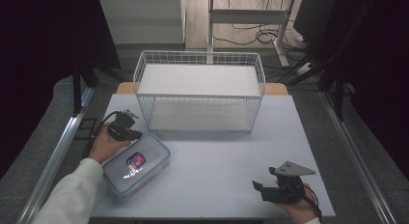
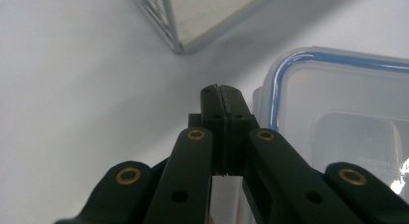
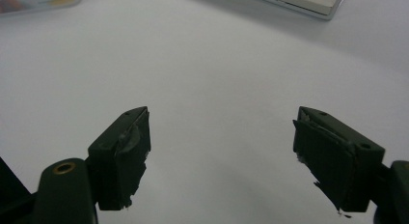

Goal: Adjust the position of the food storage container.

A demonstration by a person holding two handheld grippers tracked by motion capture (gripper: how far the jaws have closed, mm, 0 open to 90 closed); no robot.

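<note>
My worktop (image 1: 226, 151) is a pale grey sheet, evenly lit, on a wooden board whose corners show at its far edge. Grey carpet floor (image 1: 347, 151) lies on both sides. Metal rails (image 1: 354, 151) run along the floor at 3 and 9 o'clock. At 12 o'clock stands a white desk frame (image 1: 251, 21) on wood flooring, with black cables (image 1: 255, 35) looping beneath it. A white wall panel (image 1: 142, 19) sits at 11 o'clock. Dark curtains (image 1: 43, 50) close off both flanks.

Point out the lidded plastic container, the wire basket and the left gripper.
plastic container (image 1: 136, 162), high view, on its lid label.
wire basket (image 1: 200, 57), high view, on its far rim.
left gripper (image 2: 223, 96), left gripper view, at its closed jaw tips.
</note>
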